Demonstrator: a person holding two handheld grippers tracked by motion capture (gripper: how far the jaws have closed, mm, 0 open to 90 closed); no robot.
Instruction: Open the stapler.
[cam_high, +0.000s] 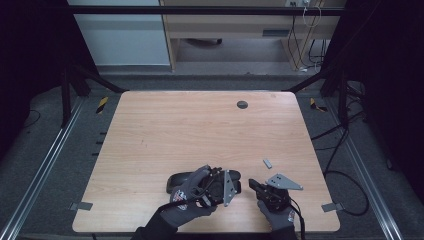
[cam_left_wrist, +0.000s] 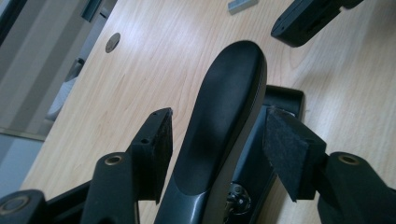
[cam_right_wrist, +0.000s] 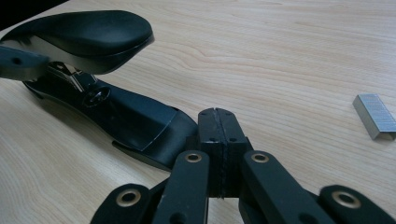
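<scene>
A black stapler lies near the table's front edge with its top arm raised off the base. My left gripper straddles that top arm. Its left pad sits right at the arm's edge, and a thin gap shows beside the other pad. My right gripper is shut on nothing, its tips next to the end of the stapler's base. That gripper is just right of the stapler in the high view. A strip of staples lies on the wood to its right.
The staple strip rests behind the right gripper. A round cable hole marks the far side of the wooden table. Metal clips sit at the front corners. Dark floor, rails and cables surround the table.
</scene>
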